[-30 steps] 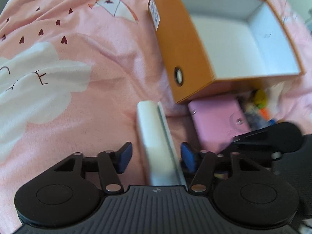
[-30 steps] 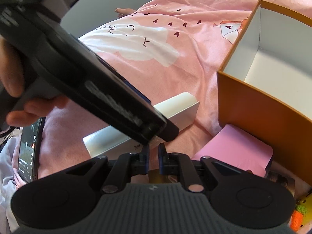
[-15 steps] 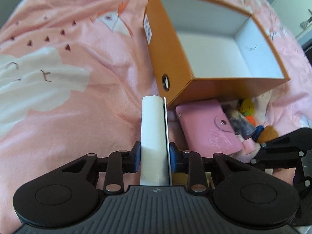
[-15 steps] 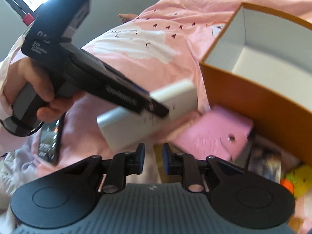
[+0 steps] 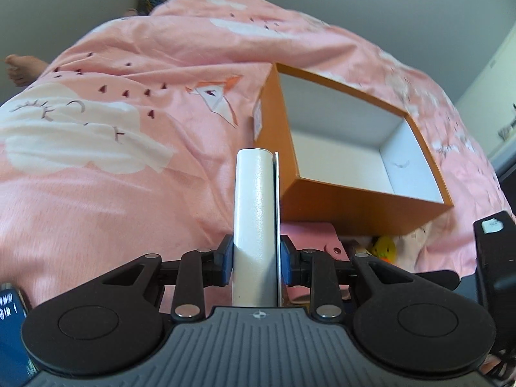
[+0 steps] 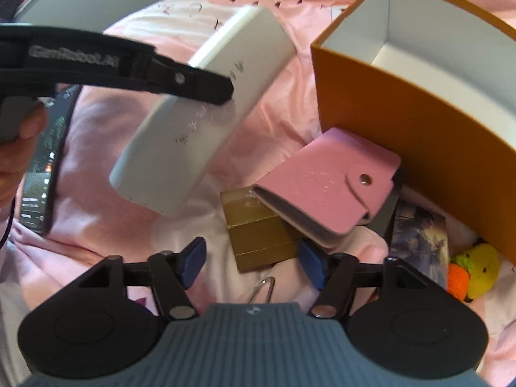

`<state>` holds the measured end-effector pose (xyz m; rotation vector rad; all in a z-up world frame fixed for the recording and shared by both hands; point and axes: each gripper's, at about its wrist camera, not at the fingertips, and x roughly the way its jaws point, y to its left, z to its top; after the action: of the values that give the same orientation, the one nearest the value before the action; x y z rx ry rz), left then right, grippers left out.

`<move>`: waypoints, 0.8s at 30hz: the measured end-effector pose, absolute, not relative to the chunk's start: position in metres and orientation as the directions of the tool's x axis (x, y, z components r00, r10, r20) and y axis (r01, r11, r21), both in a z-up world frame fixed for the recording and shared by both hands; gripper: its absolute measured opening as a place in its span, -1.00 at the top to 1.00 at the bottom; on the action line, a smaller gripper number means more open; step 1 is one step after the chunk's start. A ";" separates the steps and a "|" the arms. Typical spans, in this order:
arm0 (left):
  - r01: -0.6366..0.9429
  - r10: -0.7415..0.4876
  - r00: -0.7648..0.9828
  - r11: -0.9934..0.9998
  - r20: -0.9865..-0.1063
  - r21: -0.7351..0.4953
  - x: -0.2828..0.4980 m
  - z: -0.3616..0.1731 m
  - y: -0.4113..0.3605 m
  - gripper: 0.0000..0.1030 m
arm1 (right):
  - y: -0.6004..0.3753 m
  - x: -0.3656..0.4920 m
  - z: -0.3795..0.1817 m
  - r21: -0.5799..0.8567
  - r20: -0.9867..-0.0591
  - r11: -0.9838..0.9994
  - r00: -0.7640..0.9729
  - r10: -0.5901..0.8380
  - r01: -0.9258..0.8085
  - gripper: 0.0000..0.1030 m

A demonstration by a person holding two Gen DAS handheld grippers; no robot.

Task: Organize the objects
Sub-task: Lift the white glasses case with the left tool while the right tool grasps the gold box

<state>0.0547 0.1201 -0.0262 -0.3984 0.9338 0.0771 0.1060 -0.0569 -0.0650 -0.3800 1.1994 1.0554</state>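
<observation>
since the earlier frame the white box [image 5: 256, 213] has left the bedspread and now hangs in the air, clamped between the blue pads of the left claw [image 5: 256, 262], which then stood open on either side of it; the right claw [image 6: 253, 262], then closed, is opening, with nothing between its pads. in the left wrist view the white box runs straight ahead from the left claw, its far end level with the near left corner of the orange box [image 5: 325, 200], which lies ahead and to the right, open at the top and white inside. the pink bedspread [image 5: 129, 200], printed with clouds and a fox, spreads ahead and to the left. in the right wrist view the white box is seen tilted, above and to the left of the right claw, gripped near its middle by a black finger [image 6: 193, 80] of the left claw; a hand [image 6: 19, 148] on that tool shows at the far left, with a phone [image 6: 42, 174] lying beside it. just ahead of the right claw lies a gold box [image 6: 258, 238], and a pink card wallet [image 6: 325, 187] leans on its far right side, against the orange box. to the right lie a picture card [image 6: 419, 242] and a yellow and orange plush toy [image 6: 474, 271]. a paper clip [image 6: 262, 288] lies on the bedspread just behind the right claw's pads.
</observation>
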 end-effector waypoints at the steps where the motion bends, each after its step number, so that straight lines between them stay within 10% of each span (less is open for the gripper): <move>1: -0.245 -0.097 0.603 0.922 -0.792 -0.299 0.053 -0.027 0.120 0.37 | -0.054 0.107 -0.067 0.259 -0.894 0.511 -0.004 0.447 -0.820 -0.33; 24: -0.192 -0.069 0.634 0.951 -0.770 -0.243 0.033 -0.032 0.094 0.37 | -0.051 0.099 -0.066 0.178 -0.885 0.497 0.082 0.458 -0.849 -0.22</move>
<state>0.0331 0.0939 -0.0322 -0.3176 0.8847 0.0715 0.0992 -0.0513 -0.0661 -0.4378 1.1015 1.0238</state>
